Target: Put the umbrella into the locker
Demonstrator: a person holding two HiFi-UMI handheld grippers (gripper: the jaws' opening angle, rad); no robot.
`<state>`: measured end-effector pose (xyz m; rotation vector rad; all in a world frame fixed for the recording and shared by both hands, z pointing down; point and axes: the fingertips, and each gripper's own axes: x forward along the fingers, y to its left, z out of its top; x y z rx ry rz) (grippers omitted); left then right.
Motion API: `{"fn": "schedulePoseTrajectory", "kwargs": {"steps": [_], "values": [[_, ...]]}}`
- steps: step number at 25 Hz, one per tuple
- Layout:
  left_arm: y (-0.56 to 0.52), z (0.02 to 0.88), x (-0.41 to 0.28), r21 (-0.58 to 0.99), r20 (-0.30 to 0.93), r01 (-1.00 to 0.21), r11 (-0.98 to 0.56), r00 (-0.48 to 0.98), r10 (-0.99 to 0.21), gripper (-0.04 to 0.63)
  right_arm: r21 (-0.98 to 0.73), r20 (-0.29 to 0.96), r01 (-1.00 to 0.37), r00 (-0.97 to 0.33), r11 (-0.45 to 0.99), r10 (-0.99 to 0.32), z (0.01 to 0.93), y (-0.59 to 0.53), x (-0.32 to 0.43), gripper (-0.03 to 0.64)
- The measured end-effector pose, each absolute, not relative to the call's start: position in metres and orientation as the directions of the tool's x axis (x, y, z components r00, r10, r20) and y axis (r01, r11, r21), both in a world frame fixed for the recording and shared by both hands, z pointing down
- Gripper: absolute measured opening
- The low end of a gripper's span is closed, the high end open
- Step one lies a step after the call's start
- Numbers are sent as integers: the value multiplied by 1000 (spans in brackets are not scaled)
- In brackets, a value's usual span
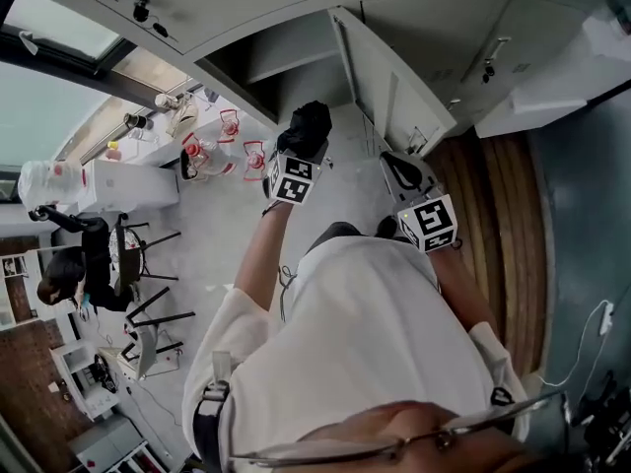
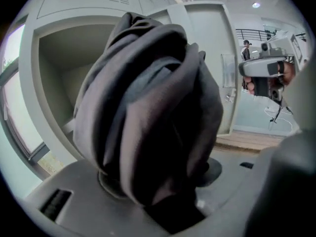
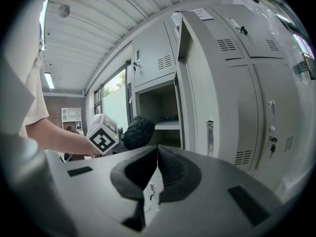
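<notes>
My left gripper (image 1: 299, 154) is shut on a folded black umbrella (image 1: 307, 126), holding it up in front of the open locker compartment (image 1: 281, 67). In the left gripper view the umbrella's bunched dark fabric (image 2: 148, 102) fills the middle and hides the pads; the grey compartment (image 2: 64, 68) lies behind it to the left. The locker door (image 1: 389, 87) stands swung open to the right. My right gripper (image 1: 402, 173) hangs beside that door with its jaws shut and nothing between them (image 3: 157, 149). From its view the umbrella (image 3: 139, 131) hangs before the compartment's shelf (image 3: 167, 125).
Closed grey locker doors (image 3: 276, 112) run to the right of the open one. A person in black (image 1: 84, 264) sits among chairs at the left. Bottles and jars (image 1: 212, 154) line a white counter by the window. A wooden floor strip (image 1: 503, 225) runs along the lockers.
</notes>
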<state>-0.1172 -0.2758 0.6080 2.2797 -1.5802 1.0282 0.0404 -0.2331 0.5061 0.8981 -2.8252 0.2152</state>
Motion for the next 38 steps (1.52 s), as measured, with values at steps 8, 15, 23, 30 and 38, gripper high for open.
{"fn": "schedulePoseTrajectory", "kwargs": {"steps": [8,15,23,30,38], "values": [[-327,641,-145,-329,695,-861,-387,57,-717,235,-66,206,-568,-812,820,-546,507,-229,20,8],[-366,673,-165,-343,793,-840,-420,-20,-609,236,-67,193,-615,-781,786,-595,492,-241,5,8],[-402,692,-176,-372,841,-797,-477,-71,-537,236,-66,190,-644,-758,762,-624,484,-248,-14,9],[-424,703,-181,-423,844,-740,-523,-111,-525,238,-63,196,-666,-738,743,-645,484,-254,-22,9],[-441,726,-175,-355,878,-767,-535,-77,-472,239,-48,209,-691,-713,721,-670,485,-261,-23,8]]}}
